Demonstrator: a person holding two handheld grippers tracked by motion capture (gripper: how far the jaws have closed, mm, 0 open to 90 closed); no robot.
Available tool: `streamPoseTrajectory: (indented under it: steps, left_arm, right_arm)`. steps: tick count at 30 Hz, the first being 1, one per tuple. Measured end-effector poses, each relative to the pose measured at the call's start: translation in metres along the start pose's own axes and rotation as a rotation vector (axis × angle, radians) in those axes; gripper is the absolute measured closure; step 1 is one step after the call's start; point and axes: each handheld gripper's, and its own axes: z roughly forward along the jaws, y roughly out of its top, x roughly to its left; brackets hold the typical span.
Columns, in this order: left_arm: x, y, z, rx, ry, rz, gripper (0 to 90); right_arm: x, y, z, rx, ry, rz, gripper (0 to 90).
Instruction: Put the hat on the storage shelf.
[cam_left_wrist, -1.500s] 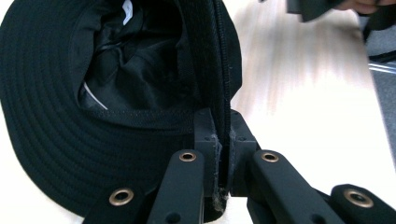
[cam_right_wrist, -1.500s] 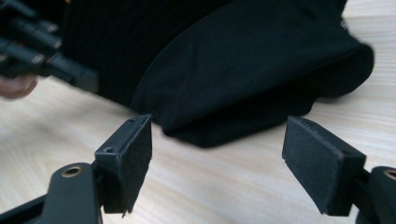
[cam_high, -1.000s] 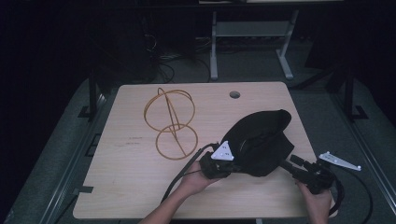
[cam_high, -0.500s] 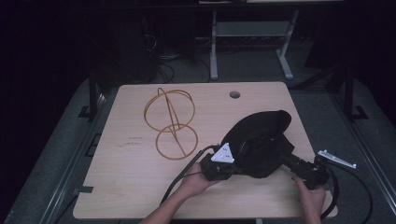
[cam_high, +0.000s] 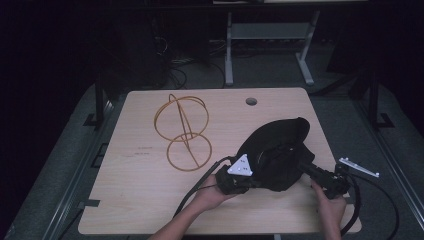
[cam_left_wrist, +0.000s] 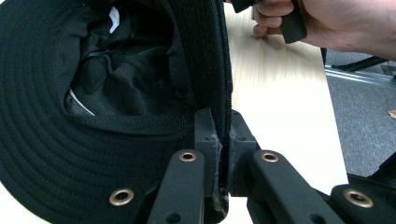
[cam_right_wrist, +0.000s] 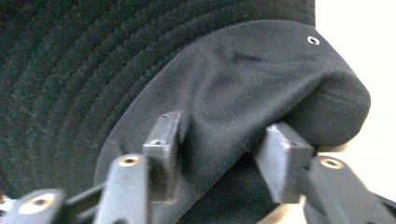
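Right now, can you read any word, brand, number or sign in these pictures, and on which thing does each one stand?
None can be read.
Table: a faint dark line of print left of the lower ring, too small to read.
Hat: a white tag inside it, no print legible.
Left gripper: dots on its grey plate, no text.

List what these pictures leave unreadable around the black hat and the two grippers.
- Hat: the white label inside is too small to read in the left gripper view.
- Right gripper: blurred; whether its jaws pinch the crown is unclear.
- Table under the hat: covered.
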Motion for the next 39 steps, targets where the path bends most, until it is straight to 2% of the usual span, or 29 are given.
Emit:
streamPoseTrajectory:
  steps: [2,3,6,7,12,18,26,32,39]
  left_arm:
    - [-0.001,0.0,0.002,0.003,-0.006,0.003,85.4]
    - [-0.001,0.0,0.002,0.003,-0.006,0.003,85.5]
    - [-0.002,0.0,0.004,0.003,-0.01,0.003,85.4]
    - [-0.002,0.0,0.004,0.003,-0.01,0.003,85.4]
    - [-0.004,-0.001,0.005,0.019,-0.01,0.01,83.9]
    - [-0.005,-0.003,0.002,0.039,0.002,0.02,80.8]
    - [-0.006,-0.002,-0.006,0.033,0.012,0.021,72.9]
    - [-0.006,-0.004,-0.011,0.035,0.018,0.014,66.1]
    - [-0.005,-0.004,-0.016,0.039,0.03,0.017,65.2]
  right_arm:
    - [0.0,0.001,0.002,-0.006,0.011,0.003,64.3]
    - [0.0,0.001,0.002,-0.006,0.011,0.003,64.3]
    - [0.001,0.001,0.004,-0.015,0.026,0.004,74.6]
    - [0.001,0.001,0.004,-0.015,0.026,0.004,74.6]
    - [0.007,0.001,0.004,-0.024,0.019,-0.045,87.0]
    - [0.014,0.005,0.001,-0.046,0.036,-0.073,88.0]
    - [0.026,0.014,0.0,-0.083,0.062,-0.127,88.2]
    - [0.032,0.02,-0.004,-0.099,0.091,-0.138,88.3]
    - [0.038,0.027,-0.008,-0.104,0.104,-0.167,88.3]
